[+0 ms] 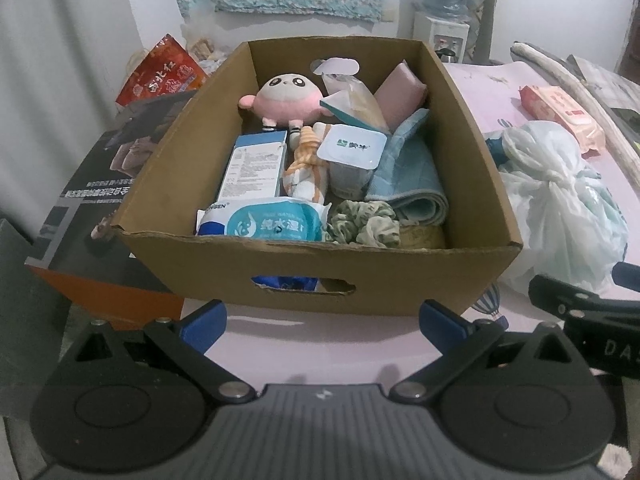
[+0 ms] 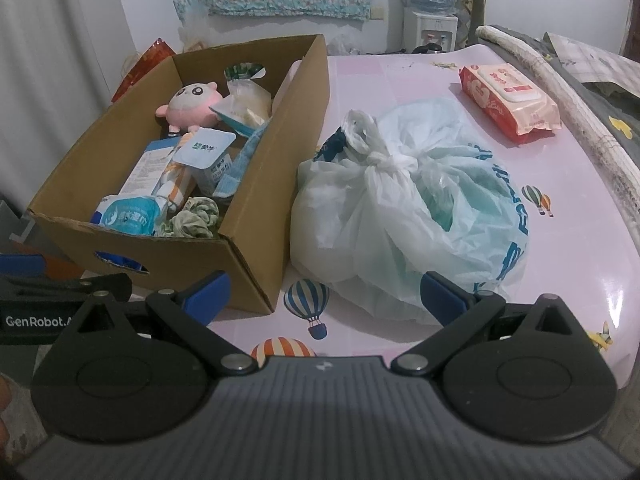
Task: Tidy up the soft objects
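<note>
An open cardboard box [image 1: 280, 268] [image 2: 256, 256] stands on the pink table. Inside lie a pink plush toy [image 1: 286, 98] [image 2: 192, 106], a folded blue towel [image 1: 412, 176], a green scrunchie [image 1: 364, 224] [image 2: 192, 220], a blue wet-wipes pack [image 1: 272, 224], a striped cloth [image 1: 306, 168], a yogurt cup [image 1: 352, 152] and a pink pack [image 1: 400, 94]. My left gripper [image 1: 322, 322] is open just before the box's front wall, holding nothing. My right gripper [image 2: 324, 292] is open in front of a knotted white plastic bag [image 2: 412, 208] [image 1: 560, 200], to the right of the box.
A red wet-wipes pack [image 2: 508, 96] [image 1: 560, 116] lies far right on the table [image 2: 400, 76]. A dark printed carton [image 1: 100, 184] and red snack bag [image 1: 160, 72] sit left of the box. A rolled mat [image 2: 560, 92] lines the right edge; a water dispenser [image 2: 430, 28] stands behind.
</note>
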A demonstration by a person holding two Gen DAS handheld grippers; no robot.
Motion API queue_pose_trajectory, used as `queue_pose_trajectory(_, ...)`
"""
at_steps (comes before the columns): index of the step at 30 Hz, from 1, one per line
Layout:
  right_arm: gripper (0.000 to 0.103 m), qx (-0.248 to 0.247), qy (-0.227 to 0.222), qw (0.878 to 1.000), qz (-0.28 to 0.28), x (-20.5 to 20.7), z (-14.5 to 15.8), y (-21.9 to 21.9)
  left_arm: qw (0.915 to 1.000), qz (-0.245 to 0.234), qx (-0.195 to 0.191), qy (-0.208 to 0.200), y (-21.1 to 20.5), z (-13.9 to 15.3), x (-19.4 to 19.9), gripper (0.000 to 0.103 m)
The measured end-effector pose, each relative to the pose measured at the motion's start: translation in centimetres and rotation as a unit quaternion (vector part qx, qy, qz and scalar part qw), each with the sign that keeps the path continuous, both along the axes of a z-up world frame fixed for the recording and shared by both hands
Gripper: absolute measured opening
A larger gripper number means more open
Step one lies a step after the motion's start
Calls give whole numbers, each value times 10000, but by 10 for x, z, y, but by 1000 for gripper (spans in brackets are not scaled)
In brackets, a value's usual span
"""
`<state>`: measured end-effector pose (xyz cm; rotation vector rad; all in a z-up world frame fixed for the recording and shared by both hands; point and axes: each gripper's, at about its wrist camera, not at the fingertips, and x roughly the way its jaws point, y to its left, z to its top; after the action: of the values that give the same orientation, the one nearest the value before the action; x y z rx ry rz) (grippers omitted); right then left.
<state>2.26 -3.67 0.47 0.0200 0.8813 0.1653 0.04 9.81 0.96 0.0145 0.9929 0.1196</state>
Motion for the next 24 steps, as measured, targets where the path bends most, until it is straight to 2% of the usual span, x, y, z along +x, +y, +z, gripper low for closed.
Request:
queue_pose_trajectory(14, 102, -26, 74, 10000, 4, 1, -2, 2, 10000, -19, -8, 3, 1, -1, 0, 103)
queue_pose_trajectory(24, 102, -103, 74, 9996, 267, -1, 0, 11, 10000, 56, 16, 18, 8, -1, 0, 103)
